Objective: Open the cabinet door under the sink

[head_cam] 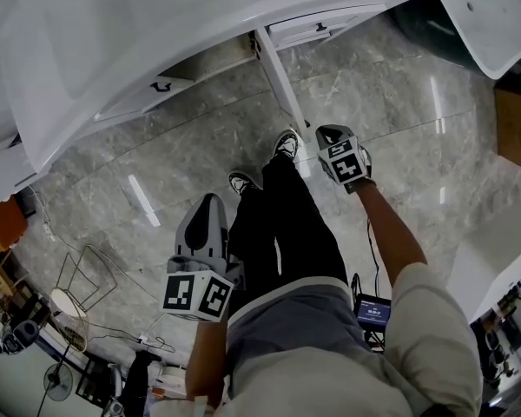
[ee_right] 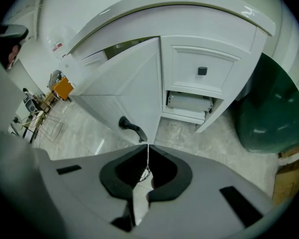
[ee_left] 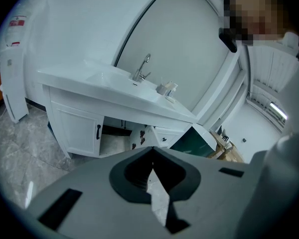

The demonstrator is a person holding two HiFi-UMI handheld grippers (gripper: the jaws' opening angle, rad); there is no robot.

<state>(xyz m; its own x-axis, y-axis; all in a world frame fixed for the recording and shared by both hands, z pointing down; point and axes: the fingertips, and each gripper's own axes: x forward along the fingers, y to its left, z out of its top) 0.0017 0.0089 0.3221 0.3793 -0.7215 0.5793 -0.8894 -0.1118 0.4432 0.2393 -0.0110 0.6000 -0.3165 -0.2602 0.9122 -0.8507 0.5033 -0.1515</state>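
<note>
Cabinet door point(ee_right: 132, 88): it stands open, swung out from the white cabinet under the sink. In the head view it shows edge-on as a thin white panel that points toward the person's shoes point(head_cam: 286, 143).
Door handle point(ee_right: 131, 127): black and curved, low on the open door, just beyond the tips of the right gripper. I cannot tell if they touch.
Right gripper point(ee_right: 148, 146): its jaws are together at the tips and nothing is between them. It is held out in front of the person, near the free edge of the door.
Left gripper point(ee_left: 152, 151): its jaws are also together and it holds nothing. It hangs lower at the person's side, well apart from the cabinet.
Sink point(ee_left: 112, 78): a white basin in a white counter, with a metal faucet point(ee_left: 142, 68) behind it.
Other door point(ee_left: 74, 128): on the far side of the opening, closed, with a black handle.
Drawer point(ee_right: 202, 71): beside the open door, closed, with a small black knob.
Bin point(ee_right: 271, 108): dark green, on the floor next to the cabinet.
Floor point(head_cam: 200, 163): grey marble tiles.
</note>
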